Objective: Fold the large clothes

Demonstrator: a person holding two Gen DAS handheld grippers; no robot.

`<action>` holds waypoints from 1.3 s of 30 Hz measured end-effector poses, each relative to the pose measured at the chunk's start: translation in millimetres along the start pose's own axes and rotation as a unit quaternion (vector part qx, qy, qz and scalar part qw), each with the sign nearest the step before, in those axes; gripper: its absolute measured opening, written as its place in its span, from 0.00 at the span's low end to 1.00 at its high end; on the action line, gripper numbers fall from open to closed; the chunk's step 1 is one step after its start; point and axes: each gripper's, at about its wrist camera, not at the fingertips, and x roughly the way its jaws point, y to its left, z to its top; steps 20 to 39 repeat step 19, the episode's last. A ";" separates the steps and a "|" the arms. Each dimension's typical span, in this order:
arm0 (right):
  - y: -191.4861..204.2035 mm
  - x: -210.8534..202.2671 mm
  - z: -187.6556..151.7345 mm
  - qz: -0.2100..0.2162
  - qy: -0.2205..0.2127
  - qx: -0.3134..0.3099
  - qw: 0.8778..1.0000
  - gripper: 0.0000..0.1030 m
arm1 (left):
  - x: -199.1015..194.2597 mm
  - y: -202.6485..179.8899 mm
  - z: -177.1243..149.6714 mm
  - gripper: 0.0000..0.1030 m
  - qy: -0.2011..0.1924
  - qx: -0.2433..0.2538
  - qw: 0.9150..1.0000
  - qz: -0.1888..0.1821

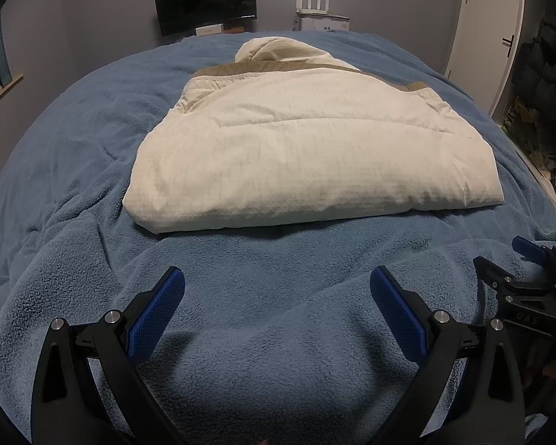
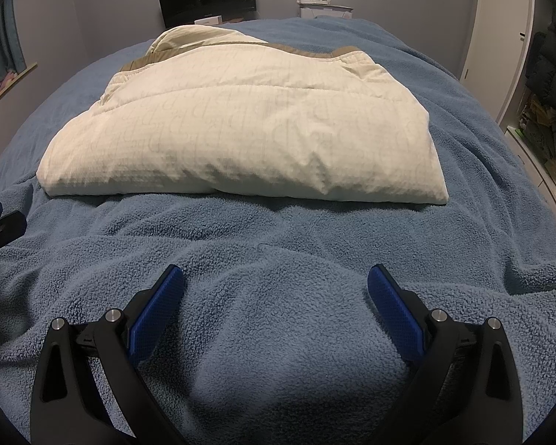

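A cream quilted jacket (image 1: 307,148) lies folded into a thick rectangle on the blue fleece blanket (image 1: 263,270), its hood at the far end and a tan lining edge showing. It also shows in the right wrist view (image 2: 248,137). My left gripper (image 1: 277,289) is open and empty, hovering over the blanket short of the jacket's near edge. My right gripper (image 2: 275,285) is open and empty too, the same distance back. The right gripper also shows at the right edge of the left wrist view (image 1: 530,289).
The blanket (image 2: 278,244) covers a bed. Beyond the far edge stand a dark monitor (image 1: 205,0) and a white router (image 1: 317,9). A white door (image 1: 489,33) and shelves of piled clothes (image 1: 545,85) are on the right.
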 end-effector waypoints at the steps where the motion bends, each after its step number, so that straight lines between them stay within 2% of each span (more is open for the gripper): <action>1: 0.8 0.4 0.3 0.000 0.000 0.000 1.000 0.93 | 0.0 0.0 0.1 0.94 0.000 0.000 1.000 0.000; 11: 1.1 0.4 -1.1 0.000 0.002 -0.001 1.000 0.93 | 0.5 1.7 -0.2 0.94 -0.001 0.003 1.000 -0.010; 39: 0.7 0.2 -0.2 0.001 0.004 0.000 1.000 0.93 | 1.2 0.2 1.0 0.94 0.003 0.006 1.000 -0.003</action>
